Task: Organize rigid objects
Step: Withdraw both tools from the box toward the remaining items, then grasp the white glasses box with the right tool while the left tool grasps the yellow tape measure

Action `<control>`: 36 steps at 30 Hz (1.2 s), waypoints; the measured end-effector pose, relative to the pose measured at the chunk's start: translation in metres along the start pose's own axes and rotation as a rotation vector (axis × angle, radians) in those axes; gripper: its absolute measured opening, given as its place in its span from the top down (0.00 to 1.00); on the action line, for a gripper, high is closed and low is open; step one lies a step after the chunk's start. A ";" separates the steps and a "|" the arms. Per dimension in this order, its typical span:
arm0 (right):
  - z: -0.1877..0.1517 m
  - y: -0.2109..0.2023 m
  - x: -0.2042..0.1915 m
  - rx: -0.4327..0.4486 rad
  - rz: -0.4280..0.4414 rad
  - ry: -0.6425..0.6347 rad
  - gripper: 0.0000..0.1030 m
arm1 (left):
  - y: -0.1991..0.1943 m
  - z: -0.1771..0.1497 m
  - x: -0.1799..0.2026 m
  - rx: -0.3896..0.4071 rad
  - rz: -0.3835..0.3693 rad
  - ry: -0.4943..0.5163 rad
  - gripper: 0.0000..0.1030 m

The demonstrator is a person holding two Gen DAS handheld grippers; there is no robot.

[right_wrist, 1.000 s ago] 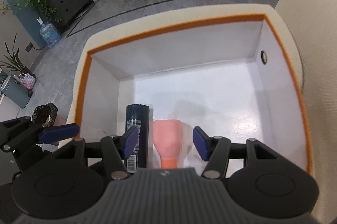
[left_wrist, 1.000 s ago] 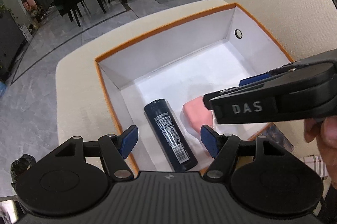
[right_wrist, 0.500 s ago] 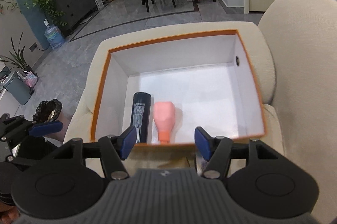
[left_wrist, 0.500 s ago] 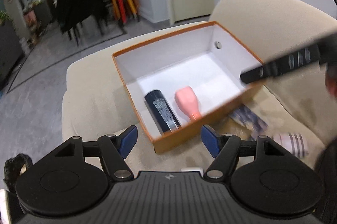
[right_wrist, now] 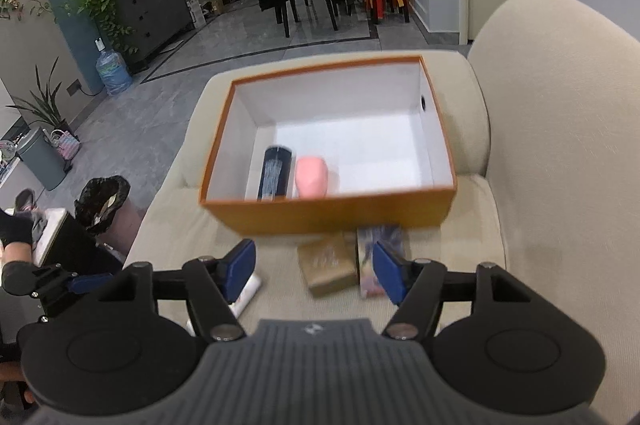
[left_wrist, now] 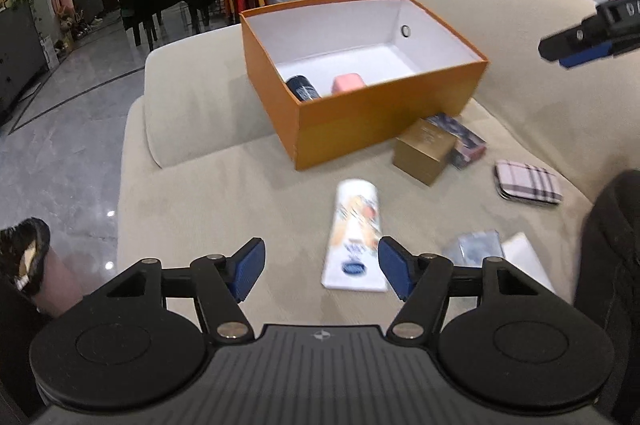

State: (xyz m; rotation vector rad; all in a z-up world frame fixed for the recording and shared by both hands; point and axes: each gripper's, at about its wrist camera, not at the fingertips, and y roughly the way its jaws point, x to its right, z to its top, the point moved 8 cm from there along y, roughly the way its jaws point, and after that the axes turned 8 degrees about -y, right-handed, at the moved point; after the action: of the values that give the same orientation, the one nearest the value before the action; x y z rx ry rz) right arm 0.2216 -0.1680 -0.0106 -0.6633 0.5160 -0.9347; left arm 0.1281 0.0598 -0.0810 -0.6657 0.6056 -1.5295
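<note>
An orange box [left_wrist: 380, 121] with a white inside stands on the beige sofa. In it lie a dark bottle [left_wrist: 304, 87] and a pink bottle [left_wrist: 348, 83] side by side. My left gripper [left_wrist: 320, 261] hovers over the seat, its jaws closing with nothing pressed between them. A white printed tube [left_wrist: 354, 225] lies on the cushion just beyond it. My right gripper [right_wrist: 314, 265] hangs before the box [right_wrist: 328, 217], jaws opening and empty, above a gold box [right_wrist: 328, 267] and a patterned box [right_wrist: 380, 245].
A plaid pouch [left_wrist: 528, 181], foil packets [left_wrist: 476, 245] and a white card [left_wrist: 524, 253] lie on the seat to the right. The sofa back [left_wrist: 500, 9] rises behind the box. A lined bin [right_wrist: 102, 201] stands on the floor to the left.
Both grippers have drawn back from over the box's inside to above the sofa seat in front of it. The right jaws have widened a little; the loose items have come into view.
</note>
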 end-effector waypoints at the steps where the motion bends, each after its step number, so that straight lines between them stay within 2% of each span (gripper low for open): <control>1: -0.009 -0.003 0.000 -0.003 -0.001 0.004 0.37 | -0.002 -0.007 0.003 0.020 0.000 0.019 0.26; 3: -0.025 -0.008 0.000 -0.015 -0.001 0.015 0.37 | -0.007 -0.024 0.005 0.055 -0.021 0.054 0.26; 4: -0.033 -0.010 0.000 -0.023 0.004 0.020 0.37 | -0.007 -0.032 0.005 0.070 -0.067 0.062 0.26; 6: -0.049 -0.015 -0.001 -0.038 0.010 0.022 0.37 | -0.005 -0.047 -0.003 0.069 -0.131 0.050 0.26; 7: -0.054 -0.017 -0.001 -0.040 0.010 0.021 0.37 | 0.001 -0.053 -0.010 0.056 -0.139 0.030 0.26; 11: -0.067 -0.027 -0.004 -0.039 0.015 0.017 0.37 | 0.022 -0.074 -0.040 0.002 -0.129 -0.103 0.28; 13: -0.072 -0.030 -0.008 -0.034 0.025 0.015 0.36 | 0.025 -0.079 -0.044 -0.018 -0.110 -0.135 0.28; 19: -0.098 -0.016 -0.013 -0.080 0.019 0.006 0.36 | 0.019 -0.088 -0.017 -0.024 -0.008 -0.049 0.26; 26: -0.134 0.011 -0.021 -0.165 -0.012 -0.020 0.36 | 0.013 -0.111 0.016 -0.049 -0.030 -0.045 0.25; 30: -0.152 0.031 -0.026 -0.221 -0.047 -0.052 0.36 | 0.014 -0.113 0.031 -0.060 -0.052 -0.053 0.23; 36: -0.169 0.051 -0.030 -0.285 -0.057 -0.046 0.31 | 0.022 -0.114 0.041 -0.083 -0.036 -0.042 0.21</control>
State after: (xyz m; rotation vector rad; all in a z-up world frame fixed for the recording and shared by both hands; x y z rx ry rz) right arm 0.1231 -0.1698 -0.1605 -0.9584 0.5976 -0.9051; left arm 0.0591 0.0159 -0.1732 -0.7736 0.6309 -1.5263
